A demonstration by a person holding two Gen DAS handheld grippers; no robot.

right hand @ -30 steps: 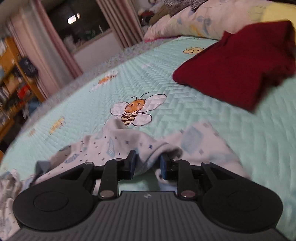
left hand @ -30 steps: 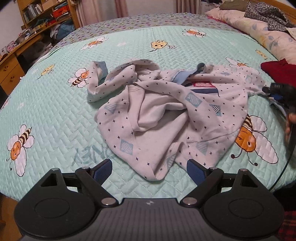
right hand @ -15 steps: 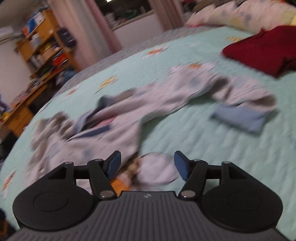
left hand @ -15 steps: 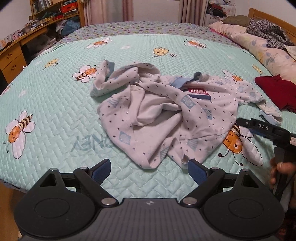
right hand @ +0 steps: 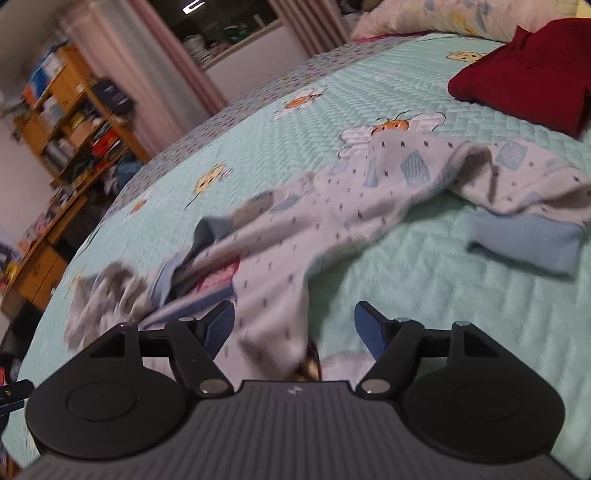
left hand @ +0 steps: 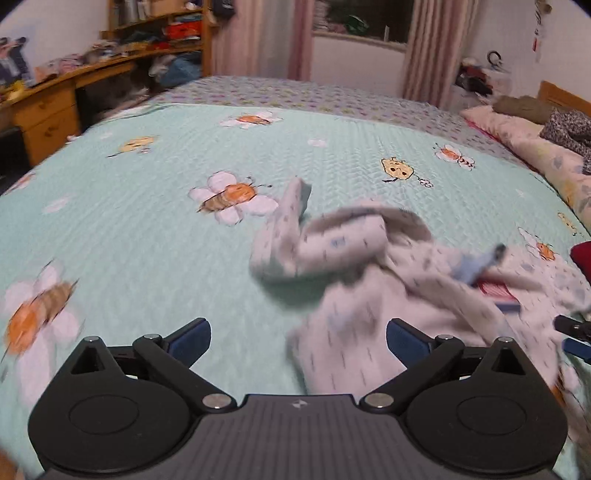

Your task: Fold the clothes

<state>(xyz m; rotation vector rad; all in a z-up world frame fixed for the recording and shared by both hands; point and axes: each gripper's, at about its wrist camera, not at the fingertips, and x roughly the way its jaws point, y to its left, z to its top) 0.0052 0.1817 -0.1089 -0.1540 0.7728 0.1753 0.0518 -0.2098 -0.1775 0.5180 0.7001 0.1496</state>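
the left gripper is opening wide, clamping nothing; the crumpled white garment spreads beside its right finger, with bare bedspread running left to the bed edge. the right gripper is opening too, with the garment's hem lying loose between its fingers. a second ago it pinched the cloth; the red clothing sat closer.

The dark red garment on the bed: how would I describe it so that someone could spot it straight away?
Start from the mint green bedspread printed with cartoon bees. Go towards the pillow end, past the crumpled white patterned garment. There lies the dark red garment, neatly folded and one plain colour, while its neighbour is pale, speckled and still in a heap.
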